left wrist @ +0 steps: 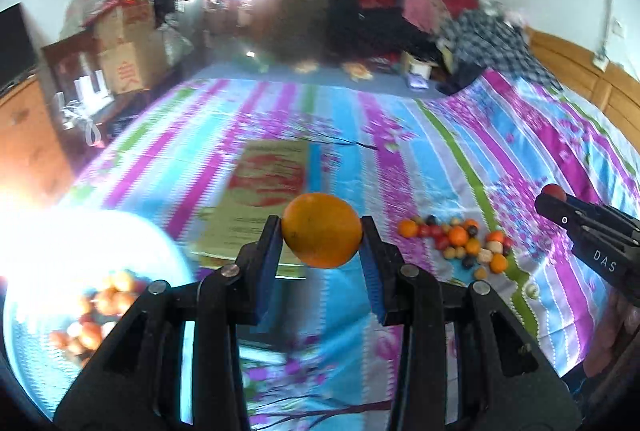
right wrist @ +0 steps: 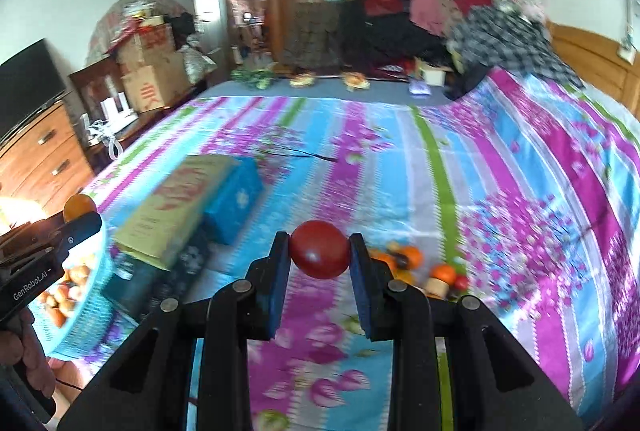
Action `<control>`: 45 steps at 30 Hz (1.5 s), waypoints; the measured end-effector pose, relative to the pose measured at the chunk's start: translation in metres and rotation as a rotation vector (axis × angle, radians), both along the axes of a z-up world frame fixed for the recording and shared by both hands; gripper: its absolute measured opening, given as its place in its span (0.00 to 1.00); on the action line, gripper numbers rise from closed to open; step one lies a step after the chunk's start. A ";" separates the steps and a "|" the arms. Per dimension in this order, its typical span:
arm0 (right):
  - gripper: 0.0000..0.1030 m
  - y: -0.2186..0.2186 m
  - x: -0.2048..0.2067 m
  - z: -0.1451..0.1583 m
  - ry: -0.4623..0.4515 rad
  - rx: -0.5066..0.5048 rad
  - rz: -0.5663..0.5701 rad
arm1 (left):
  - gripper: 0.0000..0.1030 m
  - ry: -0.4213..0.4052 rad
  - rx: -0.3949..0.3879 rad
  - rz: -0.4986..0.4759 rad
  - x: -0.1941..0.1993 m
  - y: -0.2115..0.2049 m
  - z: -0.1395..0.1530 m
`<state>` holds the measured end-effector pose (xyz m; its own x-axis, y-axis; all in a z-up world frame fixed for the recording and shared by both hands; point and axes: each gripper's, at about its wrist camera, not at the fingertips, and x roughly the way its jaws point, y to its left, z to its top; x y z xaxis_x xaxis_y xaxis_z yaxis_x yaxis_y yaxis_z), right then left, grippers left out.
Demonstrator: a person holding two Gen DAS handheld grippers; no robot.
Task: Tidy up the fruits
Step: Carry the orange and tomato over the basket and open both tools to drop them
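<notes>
Above the striped bedspread (left wrist: 400,159), the left gripper (left wrist: 322,231) clamps one orange (left wrist: 322,229) and the right gripper (right wrist: 319,251) one red fruit (right wrist: 319,249). A flat box (left wrist: 256,199) lies beyond, loose fruits (left wrist: 460,243) right, a blue basket (right wrist: 86,295) near left.

Glare washes out the basket (left wrist: 100,271) at the left wrist view's lower left so its fruits are blurred beyond counting, the print on the flat box (left wrist: 264,191) is smeared unreadable, and the right claw (left wrist: 554,193) is cut by the frame's right edge.
</notes>
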<state>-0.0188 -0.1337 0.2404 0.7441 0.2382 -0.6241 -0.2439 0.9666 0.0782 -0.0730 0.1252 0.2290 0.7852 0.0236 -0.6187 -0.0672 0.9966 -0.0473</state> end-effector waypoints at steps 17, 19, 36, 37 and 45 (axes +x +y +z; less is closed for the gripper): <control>0.32 0.206 -0.036 0.048 0.006 0.054 0.352 | 0.38 -0.022 -0.025 0.325 -0.074 0.146 0.019; 0.32 0.227 -0.042 0.047 0.023 0.046 0.391 | 0.38 -0.009 -0.042 0.353 -0.078 0.160 0.014; 0.32 0.342 -0.044 -0.026 0.322 -0.059 0.619 | 0.38 0.195 -0.141 0.416 -0.098 0.234 -0.050; 0.32 0.344 -0.044 -0.029 0.330 -0.065 0.624 | 0.38 0.213 -0.146 0.414 -0.098 0.237 -0.055; 0.32 0.365 -0.043 -0.049 0.384 -0.113 0.646 | 0.38 0.315 -0.196 0.392 -0.093 0.246 -0.080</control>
